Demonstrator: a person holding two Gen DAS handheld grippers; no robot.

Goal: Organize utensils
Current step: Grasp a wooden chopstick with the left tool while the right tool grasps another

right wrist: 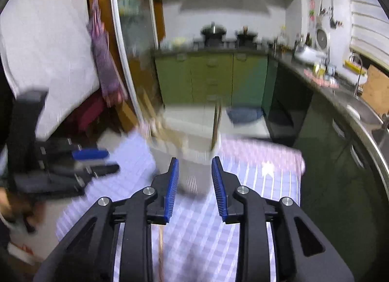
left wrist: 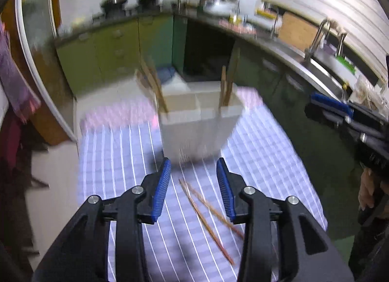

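Left wrist view: the left gripper fills the lower centre of the frame, black arms with blue ribbed pads. Jaws stand apart with nothing between the pads. No earlier view to compare.

Below and between the fingers, lower centre, two loose chopsticks lie on the tablecloth. They are thin, reddish-brown wooden sticks, close together at the upper-left end and crossing slightly as they run toward the lower right. One passes behind the right finger at its lower end. They touch neither pad.

The tablecloth is lilac with white stripes and a pink band at its far edge.

Centre of the frame, beyond the fingertips: a white utensil holder, box-shaped, blurred by motion, standing on the cloth. A partition divides its top into compartments. More wooden sticks lean out of the left compartment toward the upper left; another pair stands nearly upright in the right compartment. Whether these are chopsticks or other utensils I cannot tell through the blur.

At the right edge of this view, the right gripper appears from the side.

Right wrist view: the right gripper sits lower centre, jaws parted, nothing held. The white holder shows just past the fingertips, heavily blurred. One stick shows in the lower centre behind the left finger. The left gripper enters from the left edge, over the cloth.
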